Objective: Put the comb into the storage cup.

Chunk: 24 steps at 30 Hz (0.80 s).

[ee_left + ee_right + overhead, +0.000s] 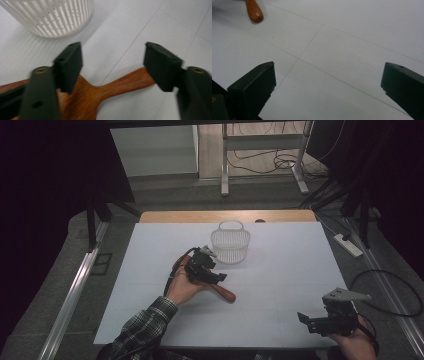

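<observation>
A brown wooden utensil (226, 293) lies on the white table sheet near the middle, its rounded handle end toward the person. My left gripper (219, 277) hovers right over it, open. In the left gripper view the wooden utensil (120, 85) runs under and between the spread jaws of the left gripper (113, 50), and whether they touch it I cannot tell. My right gripper (306, 321) is held at the front right edge, open, nothing between its fingers. In the right gripper view the right gripper (329, 67) faces bare sheet, with the utensil's handle tip (254, 11) far off at top left.
A white slatted plastic basket (230, 251) with a loop handle stands just beyond the left gripper; its wall (55, 17) shows close in the left gripper view. A wooden table edge (175, 216) runs along the back. A power strip (348, 245) and cables lie on the floor at right.
</observation>
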Each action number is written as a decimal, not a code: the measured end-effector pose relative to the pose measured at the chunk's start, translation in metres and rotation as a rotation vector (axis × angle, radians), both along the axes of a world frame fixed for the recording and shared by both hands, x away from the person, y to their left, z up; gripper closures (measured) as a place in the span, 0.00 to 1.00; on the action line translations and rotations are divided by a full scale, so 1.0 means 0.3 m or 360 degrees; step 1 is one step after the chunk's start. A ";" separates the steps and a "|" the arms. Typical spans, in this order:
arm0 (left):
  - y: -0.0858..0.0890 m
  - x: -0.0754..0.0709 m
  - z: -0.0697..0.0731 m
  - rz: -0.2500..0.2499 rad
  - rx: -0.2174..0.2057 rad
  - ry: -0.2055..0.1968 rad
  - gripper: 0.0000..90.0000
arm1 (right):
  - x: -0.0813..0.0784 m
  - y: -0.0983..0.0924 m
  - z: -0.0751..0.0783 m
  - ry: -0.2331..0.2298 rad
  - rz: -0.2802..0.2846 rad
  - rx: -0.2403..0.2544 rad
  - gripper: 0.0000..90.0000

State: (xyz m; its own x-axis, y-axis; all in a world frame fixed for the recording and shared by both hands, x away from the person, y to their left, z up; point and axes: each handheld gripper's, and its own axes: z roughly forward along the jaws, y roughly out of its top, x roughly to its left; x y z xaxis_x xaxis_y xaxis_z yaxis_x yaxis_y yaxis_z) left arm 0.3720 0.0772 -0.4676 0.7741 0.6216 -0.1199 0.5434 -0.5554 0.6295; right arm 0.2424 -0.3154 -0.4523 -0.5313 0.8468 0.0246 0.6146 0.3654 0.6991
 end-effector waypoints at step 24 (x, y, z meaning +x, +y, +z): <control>0.032 0.014 -0.074 0.0069 -0.0058 0.0138 0.99 | 0.001 0.004 -0.002 0.0011 0.0008 -0.0018 0.00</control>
